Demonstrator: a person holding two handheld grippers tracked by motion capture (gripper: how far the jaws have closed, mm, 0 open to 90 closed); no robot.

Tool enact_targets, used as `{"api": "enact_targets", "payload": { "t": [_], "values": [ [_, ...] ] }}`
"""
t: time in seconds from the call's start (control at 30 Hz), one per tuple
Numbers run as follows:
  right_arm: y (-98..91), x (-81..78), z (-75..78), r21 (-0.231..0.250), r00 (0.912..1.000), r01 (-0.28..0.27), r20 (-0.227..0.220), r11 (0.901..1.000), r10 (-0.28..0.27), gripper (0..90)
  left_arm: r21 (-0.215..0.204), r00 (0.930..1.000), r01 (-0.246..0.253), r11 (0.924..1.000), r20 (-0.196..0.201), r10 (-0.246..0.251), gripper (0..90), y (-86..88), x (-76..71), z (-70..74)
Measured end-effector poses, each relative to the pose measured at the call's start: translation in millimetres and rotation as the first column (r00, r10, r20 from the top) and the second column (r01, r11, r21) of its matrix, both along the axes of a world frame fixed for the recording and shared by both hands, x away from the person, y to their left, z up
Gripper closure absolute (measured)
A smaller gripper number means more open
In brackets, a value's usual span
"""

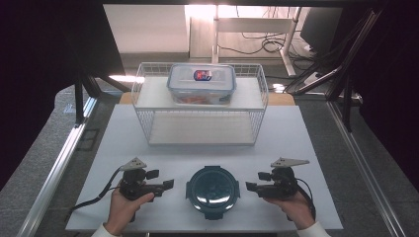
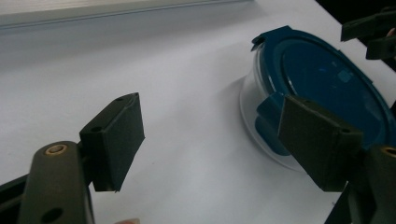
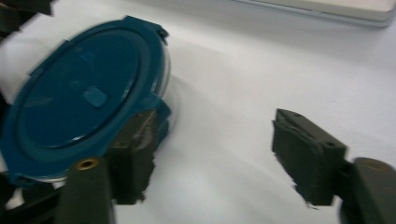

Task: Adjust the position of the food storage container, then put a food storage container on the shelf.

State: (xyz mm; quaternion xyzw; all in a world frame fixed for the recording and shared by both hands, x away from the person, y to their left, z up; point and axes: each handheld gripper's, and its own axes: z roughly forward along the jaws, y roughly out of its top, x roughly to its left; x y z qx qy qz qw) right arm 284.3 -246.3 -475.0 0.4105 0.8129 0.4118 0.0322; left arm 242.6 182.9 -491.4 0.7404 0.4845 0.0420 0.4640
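**tabletop_fan:** Both grippers look let go to me. Left gripper (image 1: pixel 167 179) has its jaws spread with nothing between them, and right gripper (image 1: pixel 253 181) is the same, jaws wide, bare white board between the pads. In the right gripper view one pad (image 3: pixel 133 156) sits just in front of the round container (image 1: pixel 213 190) but I wouldn't call that a grip.

**lidwatcher:** Agreed, neither one is pinching anything. The round container sits near the front edge of the table (image 1: pixel 296 148), about the middle of that edge, right between the two grippers. Blue lid (image 2: pixel 327 79) is on top of the clear bowl, and the side latch (image 2: pixel 271 116) hangs down against the wall in the left gripper view. Can't tell from here whether every latch is actually snapped.

**tabletop_fan:** So how far along, you think? My guess is the lid part is done or close to it, since it's seated flat and both tools are off it.

**lidwatcher:** Probably. What's left, if anything, might be moving it up to the wire rack (image 1: pixel 148 89) at the back edge, where the rectangular box (image 1: pixel 201 83) already sits on the upper shelf. Lower shelf looks free. Just a judgement though.
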Motion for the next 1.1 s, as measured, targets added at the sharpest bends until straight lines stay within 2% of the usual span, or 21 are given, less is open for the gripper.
{"api": "enact_targets", "payload": {
  "t": [0.03,0.1,0.27,0.4,0.57,0.67,0.87,0.97,1.03,1.1],
  "values": [
    [0.0,0.0,0.0,0.0,1.0,0.0,0.0,1.0,0.0,27.5,-0.006,1.0,0.001,1.0,0.001,-0.001,22.1,-0.7,-0.8,0.5],
    [0.1,-1.0,-2.2,0.012,1.0,-0.003,-0.006,0.9999,0.004,24.9,0.018,0.9997,0.008,0.9998,0.022,-0.009,22.1,-5.4,-4.4,4.0],
    [2.2,-1.0,-3.0,0.019,1.0,0.003,-0.001,0.9998,-0.003,21.4,0.008,0.9993,0.031,0.9995,0.019,-0.031,21.8,-10.5,-7.6,6.2],
    [3.3,-1.9,-0.9,0.019,0.9999,0.013,0.006,0.9997,-0.013,20.0,0.013,0.9994,0.026,0.9996,0.024,-0.026,21.7,-11.6,-9.7,8.1],
    [2.6,-3.3,2.0,0.06,0.9999,0.013,-0.005,0.9981,-0.013,20.0,0.021,0.9997,0.02,0.9996,0.01,-0.02,21.2,-12.1,-8.1,6.8],
    [4.5,-3.1,0.9,0.085,0.9997,0.008,-0.024,0.9964,-0.006,19.8,0.002,0.9998,0.015,0.9999,-0.009,-0.015,20.0,-12.3,-5.9,7.4],
    [9.2,-3.0,-2.1,0.086,0.9992,-0.001,-0.04,0.9963,0.004,19.0,-0.01,0.9996,0.006,0.9999,-0.027,-0.006,17.8,-12.7,-2.9,7.3],
    [9.3,-3.8,-0.6,0.104,0.9989,-0.002,-0.046,0.9946,0.007,19.0,-0.015,0.9995,0.005,0.9999,-0.031,-0.005,18.6,-13.3,-1.8,9.7],
    [9.5,-4.0,-0.3,0.106,0.9989,-0.005,-0.046,0.9943,0.01,18.8,-0.026,0.9993,0.002,0.9997,-0.038,-0.003,18.5,-13.4,-1.4,10.4],
    [10.7,-3.8,-0.4,0.121,0.9978,-0.006,-0.065,0.9927,0.014,18.3,-0.06,0.998,0.0,0.9982,-0.062,-0.003,18.0,-15.1,0.8,9.7]
  ]
}}
